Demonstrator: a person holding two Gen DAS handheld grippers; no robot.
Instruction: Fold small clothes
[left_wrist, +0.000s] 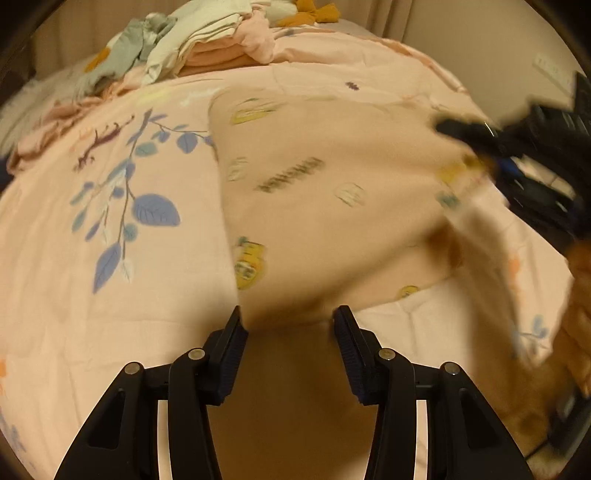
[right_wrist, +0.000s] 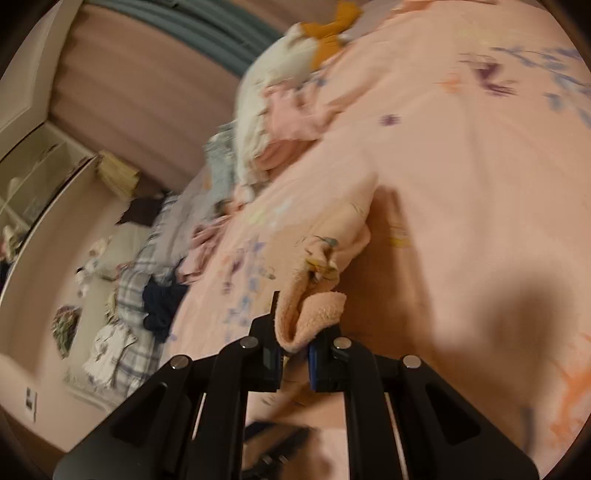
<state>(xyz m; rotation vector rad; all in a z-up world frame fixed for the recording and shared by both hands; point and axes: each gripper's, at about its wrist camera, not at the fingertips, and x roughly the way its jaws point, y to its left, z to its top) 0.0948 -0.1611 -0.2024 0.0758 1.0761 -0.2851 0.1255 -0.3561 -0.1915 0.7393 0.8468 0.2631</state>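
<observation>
Pinching a bunched edge of the peach printed garment (right_wrist: 325, 310) at centre frame, the right gripper (right_wrist: 295, 354) lifts it above the floral bedspread (left_wrist: 110, 184) while the left gripper (left_wrist: 290, 325) stands spread around its lower hem, the fabric looking soft, light, best held at corners.

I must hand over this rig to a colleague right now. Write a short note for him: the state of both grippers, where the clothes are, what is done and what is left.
Left gripper: open, fingers either side of the near edge of the peach garment; not clamped.
Right gripper: shut on a corner of the same garment, holding it up off the bedspread.
Garment: partly lifted and stretched over the bedspread, not folded flat yet.
Done: a pile of clothes lies at the far end of the bed; some look folded.
Left: finish this fold, lay it flat, and add it to the pile. More loose clothes lie beside the bed edge.
</observation>
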